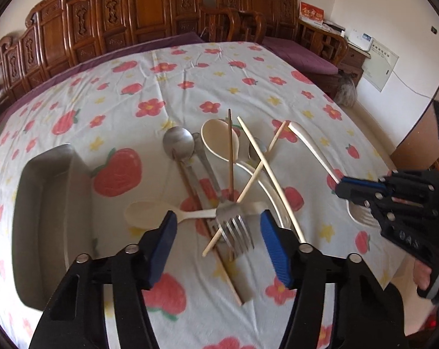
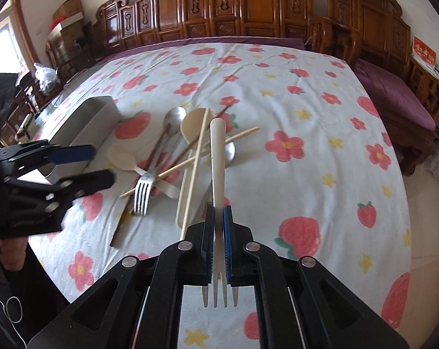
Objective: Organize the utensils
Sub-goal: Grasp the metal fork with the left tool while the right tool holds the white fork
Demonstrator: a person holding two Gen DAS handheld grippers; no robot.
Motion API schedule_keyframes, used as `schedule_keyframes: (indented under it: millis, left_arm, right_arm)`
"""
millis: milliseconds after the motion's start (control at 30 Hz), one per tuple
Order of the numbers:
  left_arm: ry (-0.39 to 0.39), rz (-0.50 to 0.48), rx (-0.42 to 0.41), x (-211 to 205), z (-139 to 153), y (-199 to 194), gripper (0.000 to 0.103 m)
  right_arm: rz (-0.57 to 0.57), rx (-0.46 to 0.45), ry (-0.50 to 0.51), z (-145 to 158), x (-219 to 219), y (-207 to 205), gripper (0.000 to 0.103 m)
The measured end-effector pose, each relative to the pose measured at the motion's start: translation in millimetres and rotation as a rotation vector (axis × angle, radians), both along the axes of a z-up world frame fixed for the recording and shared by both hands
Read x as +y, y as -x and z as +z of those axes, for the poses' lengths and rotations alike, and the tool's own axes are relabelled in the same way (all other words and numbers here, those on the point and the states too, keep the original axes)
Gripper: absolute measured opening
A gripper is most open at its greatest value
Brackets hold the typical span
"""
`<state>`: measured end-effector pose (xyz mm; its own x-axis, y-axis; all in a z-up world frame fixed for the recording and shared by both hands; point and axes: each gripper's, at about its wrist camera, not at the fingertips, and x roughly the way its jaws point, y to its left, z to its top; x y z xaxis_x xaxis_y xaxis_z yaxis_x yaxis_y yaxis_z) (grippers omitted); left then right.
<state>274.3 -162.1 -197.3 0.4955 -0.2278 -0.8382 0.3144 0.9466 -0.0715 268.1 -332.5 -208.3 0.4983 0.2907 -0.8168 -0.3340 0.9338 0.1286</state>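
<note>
Presently, the right hand-held gripper [image 2: 218,218] pinched one white plastic fork [image 2: 218,157] above the surface [image 2: 306,110]. The left hand-held gripper [image 1: 219,228] stood spread around one metal fork [image 1: 234,226] in the pile, beside one metal tray [image 1: 45,226].

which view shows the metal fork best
The left wrist view: the metal fork lies large and central between the open left gripper fingers. The right wrist view shows it smaller, off to the left.
</note>
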Motion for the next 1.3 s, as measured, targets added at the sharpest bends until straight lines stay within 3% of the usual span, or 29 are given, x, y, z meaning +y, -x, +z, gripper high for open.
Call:
schedule_keyframes:
  millis: [167, 500, 600, 1000, 1167, 1300]
  left_arm:
    - [-0.002, 0.023, 0.073, -9.8, -13.9, -33.6, 0.037]
    - [-0.035, 0.070, 0.197, -21.7, -38.7, -74.8, 0.018]
    - [-0.073, 0.078, 0.218, -24.9, -46.4, -78.4, 0.017]
    - [-0.153, 0.068, 0.192, -34.6, -51.3, -80.4, 0.016]
    - [-0.151, 0.070, 0.187, -31.0, -50.3, -79.3, 0.007]
    - [-0.130, 0.065, 0.164, -26.7, -42.1, -73.8, 0.006]
  right_arm:
    - [-0.007, 0.009, -0.014, -2.6, -3.5, -1.3, 0.007]
    - [-0.017, 0.021, -0.027, -5.3, -6.4, -3.6, 0.007]
    - [-0.013, 0.020, -0.027, -5.4, -5.4, -3.3, 0.007]
    - [-0.014, 0.028, -0.019, -7.6, -3.9, -4.4, 0.007]
    - [-0.013, 0.029, -0.018, -8.0, -3.1, -3.8, 0.007]
    - [-0.013, 0.027, -0.024, -6.6, -2.9, -3.5, 0.007]
